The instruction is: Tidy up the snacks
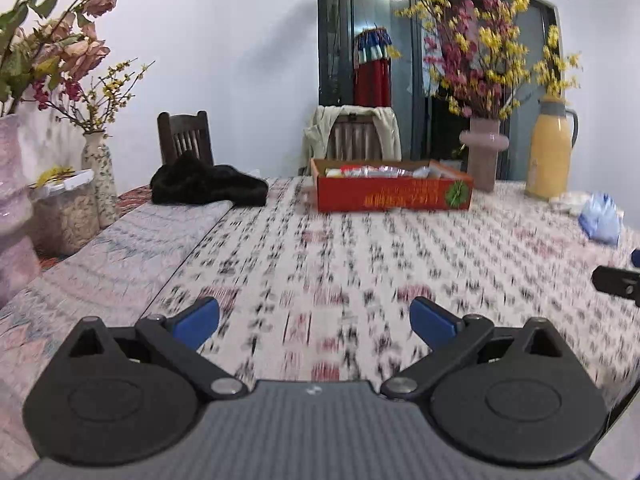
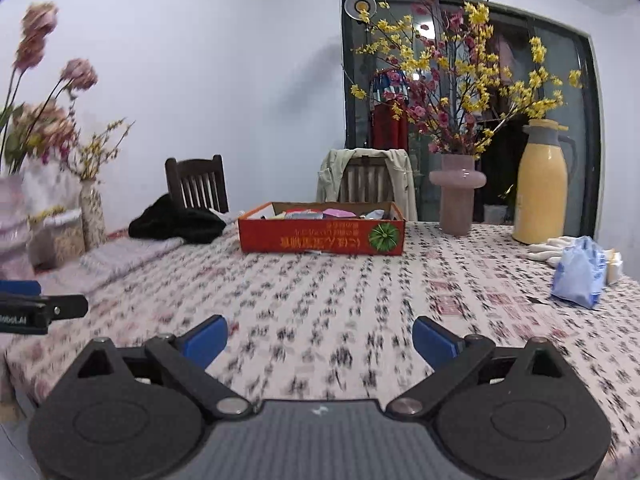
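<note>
So basically both grippers are empty and spread wide right now, hovering low over the patterned tablecloth (image 1: pixel 340 248) at the near edge of the table. The left gripper (image 1: pixel 314 322) has its blue pads far apart with nothing between them, same story for the right gripper (image 2: pixel 320 340). The thing that matters is the red box (image 2: pixel 322 234) full of snacks (image 2: pixel 320 213), which sits well apart from both, on the far side of the table, just in front of the chair with the jacket over it. Its long side runs across the view, left to right, so it faces the grippers broadside. From the left wrist view the box (image 1: pixel 392 194) lies ahead and a bit to the right; from the right wrist view it's nearly dead ahead, maybe a hair left. That puts it roughly between the two, and honestly I can't call which one is nearer. Whatever comes next looks like a long straight reach forward over bare cloth. Off to the right there's a blue bag (image 2: pixel 580 276) near the yellow flask (image 2: pixel 542 184), closer to the right gripper if that counts as a snack, can't tell what's in it.
</note>
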A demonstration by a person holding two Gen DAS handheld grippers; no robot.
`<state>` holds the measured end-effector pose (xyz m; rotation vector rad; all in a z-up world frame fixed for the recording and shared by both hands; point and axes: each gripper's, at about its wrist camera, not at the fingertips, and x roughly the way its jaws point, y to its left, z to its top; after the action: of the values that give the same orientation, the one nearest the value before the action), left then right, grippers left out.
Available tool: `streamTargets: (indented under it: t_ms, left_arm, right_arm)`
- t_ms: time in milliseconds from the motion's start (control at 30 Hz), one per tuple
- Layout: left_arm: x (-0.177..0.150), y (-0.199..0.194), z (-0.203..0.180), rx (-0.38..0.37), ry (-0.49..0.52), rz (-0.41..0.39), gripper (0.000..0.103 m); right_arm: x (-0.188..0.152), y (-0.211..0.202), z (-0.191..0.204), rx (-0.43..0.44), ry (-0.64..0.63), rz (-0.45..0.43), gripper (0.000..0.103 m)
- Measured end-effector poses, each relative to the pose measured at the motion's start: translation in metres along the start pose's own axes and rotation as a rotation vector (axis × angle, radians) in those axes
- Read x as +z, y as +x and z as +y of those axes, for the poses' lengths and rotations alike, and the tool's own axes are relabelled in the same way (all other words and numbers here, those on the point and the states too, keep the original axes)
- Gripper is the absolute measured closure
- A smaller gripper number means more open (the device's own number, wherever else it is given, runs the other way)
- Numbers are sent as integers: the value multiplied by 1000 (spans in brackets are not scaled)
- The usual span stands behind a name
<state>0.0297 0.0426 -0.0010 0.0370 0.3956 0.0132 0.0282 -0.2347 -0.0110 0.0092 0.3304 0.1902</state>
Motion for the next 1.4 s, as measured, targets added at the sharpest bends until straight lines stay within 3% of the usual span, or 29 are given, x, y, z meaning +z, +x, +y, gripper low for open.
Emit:
streamTargets:
  t_ms: [100, 233, 433, 1400]
  left_arm:
    - [-14, -13, -5, -4, 10, 14, 0]
    - [-26, -30, -3, -66, -69, 75, 0]
    - [-29, -49, -7, -45, -66, 18, 0]
    - [-23, -50, -16, -52, -32, 1, 0]
  right_arm:
    - [-13, -15, 7, -12, 8, 31, 4]
    - [-28, -41, 18, -1, 29, 56, 4]
    - [-35, -64, 22, -44, 69, 51, 4]
    - [-25, -61, 25, -33, 57, 25, 4]
